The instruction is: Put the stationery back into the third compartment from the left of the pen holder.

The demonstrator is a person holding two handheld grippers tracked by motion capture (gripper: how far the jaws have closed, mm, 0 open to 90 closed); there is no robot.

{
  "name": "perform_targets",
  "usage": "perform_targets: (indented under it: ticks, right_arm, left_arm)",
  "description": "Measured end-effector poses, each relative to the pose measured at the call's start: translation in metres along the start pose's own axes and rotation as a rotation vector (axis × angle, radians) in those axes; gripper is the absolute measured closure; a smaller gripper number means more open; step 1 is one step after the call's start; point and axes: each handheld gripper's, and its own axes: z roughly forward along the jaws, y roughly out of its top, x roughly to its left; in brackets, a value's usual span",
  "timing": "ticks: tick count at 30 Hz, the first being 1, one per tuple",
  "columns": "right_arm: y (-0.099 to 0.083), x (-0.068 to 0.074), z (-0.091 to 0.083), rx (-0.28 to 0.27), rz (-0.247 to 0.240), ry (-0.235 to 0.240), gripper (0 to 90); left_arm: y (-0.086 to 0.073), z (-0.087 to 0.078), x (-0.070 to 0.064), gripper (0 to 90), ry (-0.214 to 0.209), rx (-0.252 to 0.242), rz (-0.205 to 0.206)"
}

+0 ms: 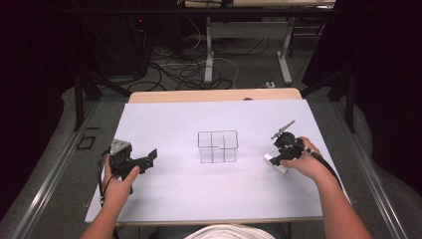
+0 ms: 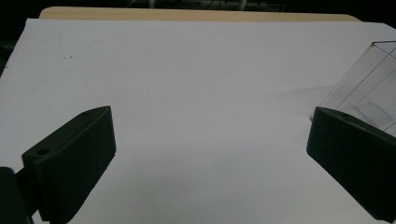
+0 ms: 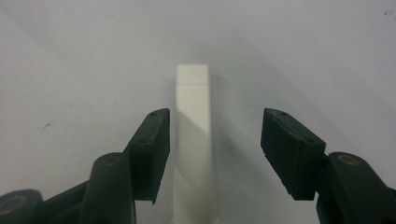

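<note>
Right gripper view: jaws straddle white block (image 3: 194, 140).

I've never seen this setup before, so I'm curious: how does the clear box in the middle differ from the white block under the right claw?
The clear box is see-through; the white block is solid and opaque. The clear box stands open-topped and split into compartments, while the white block lies flat, long and narrow. The clear box sits apart from both claws; the white block lies between the open jaws of the right claw. Both rest on the white table.
</note>
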Motion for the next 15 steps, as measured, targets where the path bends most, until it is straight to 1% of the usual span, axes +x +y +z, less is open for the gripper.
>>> perform_targets:
  ticks: [1,2,3,4,5,6,7,8,9,10,12,13,15]
  right_arm:
    - [-0.0007,0.0007,0.0009,0.007,0.004,-0.021,42.1]
    - [-0.0018,0.0002,0.0013,0.027,-0.01,-0.028,42.0]
    - [-0.003,0.0008,0.0032,0.016,-0.007,-0.021,42.1]
    - [-0.0023,0.0012,0.0027,0.062,-0.018,-0.02,42.0]
    - [-0.0029,0.0027,0.0054,0.045,-0.013,-0.036,42.0]
    - [-0.0028,0.0037,0.0065,0.055,-0.017,-0.03,42.0]
    - [-0.0027,0.0053,0.0063,0.068,-0.012,-0.033,42.0]
    - [-0.0026,0.0047,0.0067,0.073,-0.026,-0.031,42.0]
    - [-0.0025,0.0054,0.0075,0.083,-0.022,-0.031,42.1]
    - [-0.002,0.0048,0.0067,0.111,-0.03,-0.038,42.4]
    - [-0.0027,0.0028,0.0063,0.127,-0.047,-0.029,43.5]
    - [-0.0032,0.0034,0.0072,0.131,-0.036,-0.026,43.9]
    - [-0.0044,0.0032,0.0084,0.135,-0.036,-0.021,46.3]
  left_arm:
    - [0.0,0.0002,-0.0001,1.5,0.001,0.004,0.002]
    - [-0.0003,0.0007,-0.0003,1.5,0.001,0.004,0.0]
    - [-0.0005,0.0009,-0.0005,1.5,0.0,0.007,0.001]
    - [-0.0006,0.001,-0.0008,1.5,0.001,0.009,0.002]
    - [-0.0006,0.0012,-0.0012,1.5,-0.001,0.008,0.003]
    - [-0.0005,0.0012,-0.0016,1.5,-0.002,0.009,0.003]
    - [-0.0006,0.0013,-0.002,1.5,-0.002,0.01,0.002]
    - [-0.0006,0.0015,-0.0021,1.5,-0.002,0.014,0.004]
    - [-0.0009,0.002,-0.0021,1.5,-0.001,0.015,0.004]
    - [-0.0011,0.0028,-0.002,1.5,0.0,0.011,0.007]
    - [-0.0013,0.003,-0.0021,1.5,0.0,0.014,0.005]
    - [-0.0012,0.003,-0.0022,1.5,-0.001,0.015,0.005]
    - [-0.0013,0.0031,-0.0026,1.5,-0.001,0.015,0.009]
